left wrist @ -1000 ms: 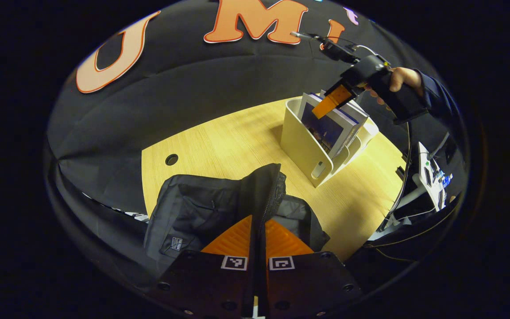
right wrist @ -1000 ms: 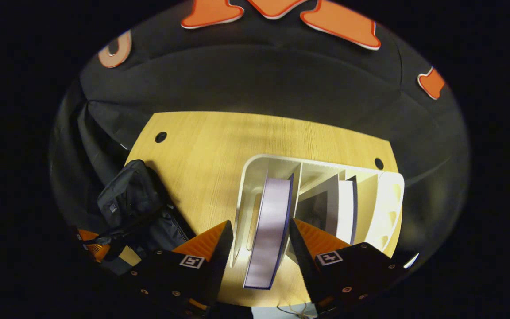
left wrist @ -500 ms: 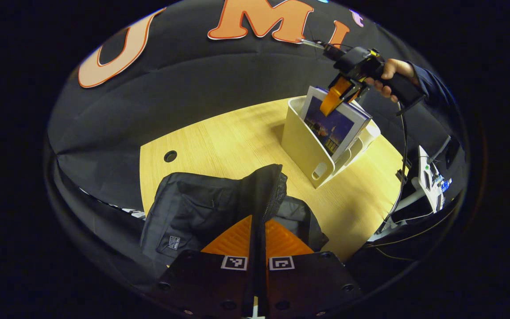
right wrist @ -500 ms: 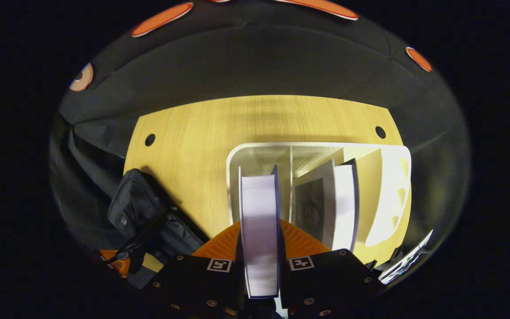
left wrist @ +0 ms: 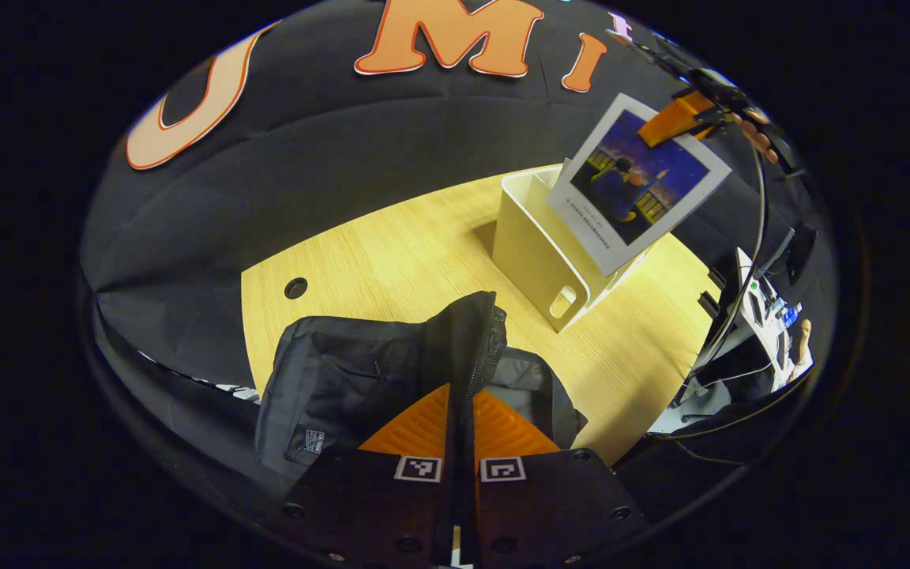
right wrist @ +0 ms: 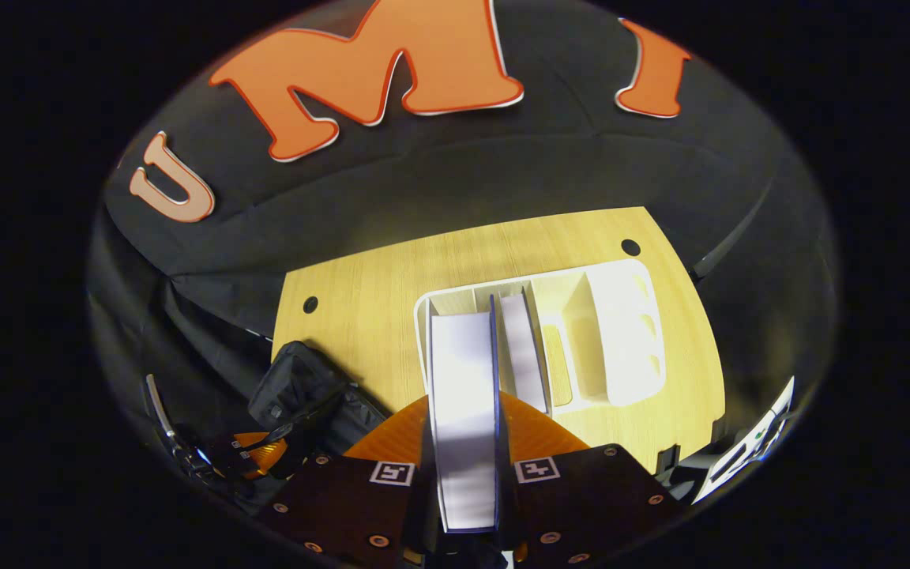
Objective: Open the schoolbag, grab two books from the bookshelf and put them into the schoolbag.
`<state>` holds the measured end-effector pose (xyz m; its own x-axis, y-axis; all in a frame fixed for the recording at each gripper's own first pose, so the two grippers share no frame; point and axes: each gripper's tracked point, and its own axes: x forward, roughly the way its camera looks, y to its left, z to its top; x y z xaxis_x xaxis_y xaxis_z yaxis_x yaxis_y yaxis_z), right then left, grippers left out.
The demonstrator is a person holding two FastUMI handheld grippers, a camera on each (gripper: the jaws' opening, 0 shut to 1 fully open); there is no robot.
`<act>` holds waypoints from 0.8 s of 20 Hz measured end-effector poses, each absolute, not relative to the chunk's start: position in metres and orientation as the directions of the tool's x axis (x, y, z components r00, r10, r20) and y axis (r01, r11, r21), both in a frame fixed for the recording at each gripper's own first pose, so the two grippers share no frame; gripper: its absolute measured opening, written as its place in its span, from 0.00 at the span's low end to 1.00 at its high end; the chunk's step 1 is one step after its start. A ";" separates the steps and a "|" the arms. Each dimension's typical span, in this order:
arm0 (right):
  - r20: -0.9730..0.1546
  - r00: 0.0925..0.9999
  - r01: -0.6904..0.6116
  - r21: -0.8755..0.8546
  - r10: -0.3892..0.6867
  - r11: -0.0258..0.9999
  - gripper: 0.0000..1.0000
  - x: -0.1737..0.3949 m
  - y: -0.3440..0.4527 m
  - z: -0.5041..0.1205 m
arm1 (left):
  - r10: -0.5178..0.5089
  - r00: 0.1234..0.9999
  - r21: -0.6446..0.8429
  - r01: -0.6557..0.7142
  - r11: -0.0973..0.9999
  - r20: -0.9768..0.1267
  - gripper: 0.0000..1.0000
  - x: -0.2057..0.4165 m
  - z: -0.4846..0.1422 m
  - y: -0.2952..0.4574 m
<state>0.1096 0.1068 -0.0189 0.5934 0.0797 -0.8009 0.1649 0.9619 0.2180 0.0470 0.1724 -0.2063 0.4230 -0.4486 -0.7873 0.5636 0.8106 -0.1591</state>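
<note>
The black schoolbag (left wrist: 360, 371) lies on the wooden table (left wrist: 392, 245), and my left gripper (left wrist: 461, 407) is shut on the zippered edge of its opening, holding that edge up. Beyond it stands the white bookshelf (left wrist: 534, 249). A book (left wrist: 635, 183) with a dark blue picture cover hangs tilted in the air above the shelf, pinched at its top by my right gripper (left wrist: 680, 118). In the right gripper view my right gripper (right wrist: 463, 423) is shut on this book (right wrist: 461, 356), seen edge-on. A second book (right wrist: 520, 348) stands in the bookshelf (right wrist: 617, 332). The schoolbag (right wrist: 297, 387) and left gripper (right wrist: 257, 457) lie at lower left.
The table has round cable holes (left wrist: 295, 287) near its far corners. Off its right edge are electronics (left wrist: 771, 316), and a cable (left wrist: 753, 237) trails down from the right gripper. Bare tabletop lies between the bag and the shelf.
My right gripper closed on the book in the shelf's left slot and lifted it up out of the shelf. The left gripper kept its hold on the bag.
</note>
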 end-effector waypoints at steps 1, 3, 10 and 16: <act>-0.783 0.616 0.170 0.242 0.088 0.955 0.30 0.097 0.107 -0.014 | -0.453 0.422 -0.158 0.571 0.806 -0.785 0.04 0.048 -0.206 0.173; -0.752 0.648 0.180 0.306 0.121 0.935 0.30 0.075 0.120 -0.010 | -0.460 0.421 -0.156 0.582 0.798 -0.782 0.04 0.051 -0.203 0.176; -0.678 0.678 0.200 0.540 0.282 0.818 0.29 0.015 0.179 -0.048 | -0.506 0.425 -0.179 0.607 0.775 -0.751 0.04 0.057 -0.182 0.173; -0.611 0.655 0.202 0.709 0.445 0.676 0.28 0.004 0.257 -0.114 | -0.537 0.429 -0.213 0.602 0.769 -0.726 0.04 0.061 -0.170 0.172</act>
<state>0.0041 0.2572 -0.1139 0.6548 0.4454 -0.6106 0.2017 0.6756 0.7091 0.0613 0.1719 -0.1700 0.4294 -0.5374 -0.7258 0.6024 0.7692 -0.2131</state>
